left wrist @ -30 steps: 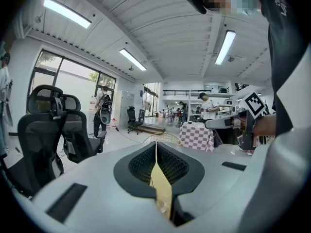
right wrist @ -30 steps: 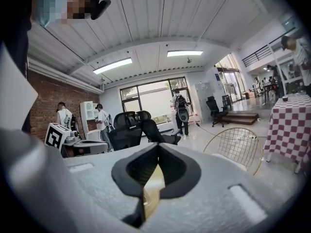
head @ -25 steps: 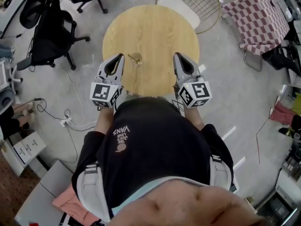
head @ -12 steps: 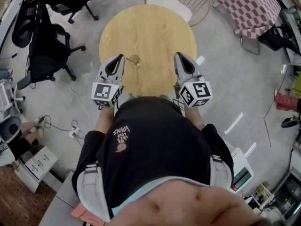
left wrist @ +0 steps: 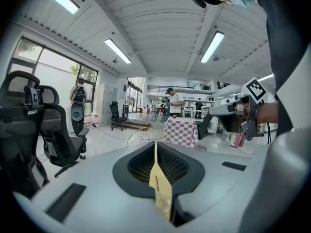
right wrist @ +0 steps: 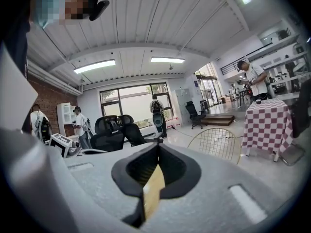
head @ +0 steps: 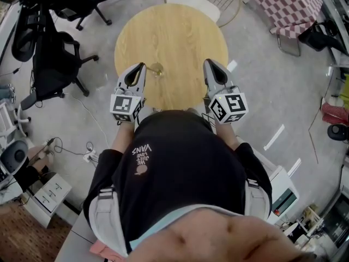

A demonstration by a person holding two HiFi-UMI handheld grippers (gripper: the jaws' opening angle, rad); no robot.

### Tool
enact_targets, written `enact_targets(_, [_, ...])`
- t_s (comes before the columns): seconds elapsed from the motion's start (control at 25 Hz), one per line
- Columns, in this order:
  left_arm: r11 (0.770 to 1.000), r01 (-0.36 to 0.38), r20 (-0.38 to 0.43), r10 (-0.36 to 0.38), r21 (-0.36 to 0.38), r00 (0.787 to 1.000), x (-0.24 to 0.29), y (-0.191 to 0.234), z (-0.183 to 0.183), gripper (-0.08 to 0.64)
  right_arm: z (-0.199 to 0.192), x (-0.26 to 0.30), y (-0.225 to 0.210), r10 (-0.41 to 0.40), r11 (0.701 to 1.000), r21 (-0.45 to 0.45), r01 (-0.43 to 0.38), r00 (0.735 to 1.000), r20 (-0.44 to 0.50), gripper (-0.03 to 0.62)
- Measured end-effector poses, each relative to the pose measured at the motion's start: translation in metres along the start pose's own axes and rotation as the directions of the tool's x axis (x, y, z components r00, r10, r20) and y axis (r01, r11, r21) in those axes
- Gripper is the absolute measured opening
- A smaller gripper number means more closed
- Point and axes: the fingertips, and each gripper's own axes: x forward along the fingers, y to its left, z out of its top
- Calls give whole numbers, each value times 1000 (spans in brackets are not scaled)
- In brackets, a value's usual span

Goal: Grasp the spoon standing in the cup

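Observation:
A small glass cup (head: 157, 70) with a gold spoon standing in it is on the round wooden table (head: 180, 31), close to the near left edge. My left gripper (head: 142, 65) hovers just left of the cup, shut with nothing between its tips. My right gripper (head: 207, 62) hangs over the table's near right edge, also shut and empty, well apart from the cup. In the left gripper view the left gripper (left wrist: 155, 143) has its jaws meeting, with only table wood showing below. The right gripper (right wrist: 158, 147) looks the same in the right gripper view.
A white wire chair (head: 203, 0) stands behind the table. Black office chairs (head: 52, 48) crowd the left side. A checked cloth (head: 272, 4) covers furniture at the upper right. Cables (head: 90, 143) trail on the floor to the left. My black-shirted torso (head: 180, 168) fills the lower frame.
The head view has shifted a little, sliding the room sideways. Both grippers and the cup keep almost the same places relative to each other.

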Motion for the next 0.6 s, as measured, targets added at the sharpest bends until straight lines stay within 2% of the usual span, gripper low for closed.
enact_targets(0.44, [999,-18,-15,18,-32,1000,16,-2,-16,52,-1,-3,-18,-16,1000,5,16,1000,0,-3])
enact_targets(0.6, [997,-26,-35,24,-66,999,17,0,-25,96,1,-3,-18,-16,1000,3,16,1000,1,-3])
